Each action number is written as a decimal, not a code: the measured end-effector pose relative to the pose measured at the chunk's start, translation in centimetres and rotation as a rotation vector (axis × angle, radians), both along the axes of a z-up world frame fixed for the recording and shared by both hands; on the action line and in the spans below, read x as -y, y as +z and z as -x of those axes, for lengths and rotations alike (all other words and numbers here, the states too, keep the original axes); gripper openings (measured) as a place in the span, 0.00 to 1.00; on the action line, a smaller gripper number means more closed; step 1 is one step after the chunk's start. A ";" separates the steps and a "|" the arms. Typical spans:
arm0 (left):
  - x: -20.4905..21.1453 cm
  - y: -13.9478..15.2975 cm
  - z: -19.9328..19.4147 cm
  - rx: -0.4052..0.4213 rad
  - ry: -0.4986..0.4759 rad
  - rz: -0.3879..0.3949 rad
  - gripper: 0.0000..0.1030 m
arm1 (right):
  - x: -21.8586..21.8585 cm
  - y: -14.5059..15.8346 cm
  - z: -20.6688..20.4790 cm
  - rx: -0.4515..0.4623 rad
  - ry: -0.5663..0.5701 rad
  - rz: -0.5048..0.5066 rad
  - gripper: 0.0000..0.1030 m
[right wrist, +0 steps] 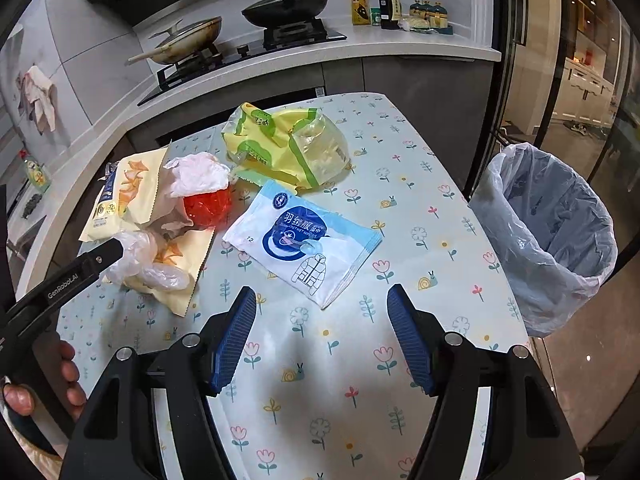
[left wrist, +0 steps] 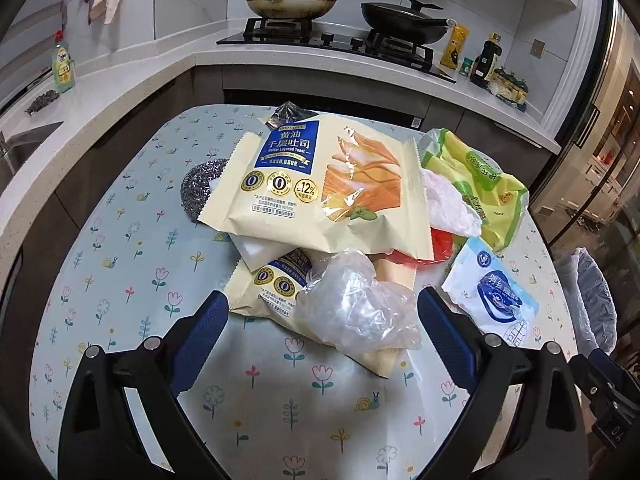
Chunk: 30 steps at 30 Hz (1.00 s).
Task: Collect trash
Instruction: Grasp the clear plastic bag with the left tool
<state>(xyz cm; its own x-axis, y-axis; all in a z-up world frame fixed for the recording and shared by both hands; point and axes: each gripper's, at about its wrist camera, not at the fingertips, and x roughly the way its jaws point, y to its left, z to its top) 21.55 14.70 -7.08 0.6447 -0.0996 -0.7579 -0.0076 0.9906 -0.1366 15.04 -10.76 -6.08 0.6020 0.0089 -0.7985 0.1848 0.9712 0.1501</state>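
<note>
A pile of trash lies on the flowered table [left wrist: 120, 280]: a cream toast bag [left wrist: 320, 184], a second toast bag [left wrist: 272, 284] under it, a crumpled clear plastic bag [left wrist: 360, 304], a red wrapper [left wrist: 436, 248], white crumpled plastic [left wrist: 448, 204], a yellow-green bag [left wrist: 480, 184] and a blue-white wet-wipes pack [left wrist: 492, 296]. My left gripper [left wrist: 322, 300] is open, its fingers on either side of the clear plastic bag. My right gripper [right wrist: 322, 300] is open and empty, just short of the wet-wipes pack [right wrist: 308, 240]. The clear bag [right wrist: 148, 260] and yellow-green bag [right wrist: 280, 144] also show in the right wrist view.
A bin lined with a grey plastic bag [right wrist: 548, 232] stands off the table's right edge. A steel scouring ball [left wrist: 196, 192] lies at the pile's left. Behind the table is a kitchen counter [left wrist: 120, 92] with a stove, two pans, bottles and a dish-soap bottle [left wrist: 64, 64].
</note>
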 end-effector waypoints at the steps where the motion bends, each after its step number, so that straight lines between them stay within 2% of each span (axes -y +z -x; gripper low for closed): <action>1: 0.0 -0.2 -0.3 -0.006 0.002 0.003 0.88 | 0.1 -0.2 -0.1 -0.004 0.000 -0.002 0.64; 3: -0.1 -0.5 -0.8 -0.012 0.006 0.013 0.87 | 0.0 -0.4 -0.4 -0.010 0.001 -0.004 0.64; 5: 0.0 -0.7 -1.2 -0.023 -0.003 0.024 0.75 | 0.0 -0.6 -0.6 -0.014 0.003 -0.005 0.64; 7: 0.2 -0.9 -1.4 -0.047 -0.029 0.034 0.57 | 0.1 -0.7 -0.8 -0.016 0.004 -0.005 0.64; 8: 0.1 -1.0 -1.6 -0.058 -0.036 0.039 0.53 | 0.2 -0.8 -0.9 -0.018 0.004 -0.007 0.64; 10: 0.1 -1.1 -1.4 -0.077 -0.058 0.068 0.30 | 0.4 -1.0 -1.1 -0.019 0.000 -0.013 0.64; 11: 0.2 -1.1 -1.3 -0.083 -0.065 0.076 0.29 | 0.5 -1.1 -1.1 -0.020 -0.002 -0.015 0.64; 13: 0.5 -0.9 -0.7 -0.075 -0.074 0.082 0.21 | 0.8 -1.3 -1.1 -0.021 -0.008 -0.022 0.64; 22: 2.8 2.0 2.6 -0.015 -0.163 0.108 0.19 | 1.9 -2.9 -1.2 -0.038 -0.027 -0.052 0.64; 30: 4.8 3.6 3.2 0.001 -0.217 0.148 0.19 | 3.5 -3.9 -2.3 -0.032 -0.034 -0.086 0.64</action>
<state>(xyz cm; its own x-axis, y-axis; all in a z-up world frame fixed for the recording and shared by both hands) 18.30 9.92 -3.51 0.5970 -0.3452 -0.7242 0.2030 0.9383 -0.2799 17.37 -14.26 -9.99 0.5773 0.0584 -0.8144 0.2231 0.9482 0.2261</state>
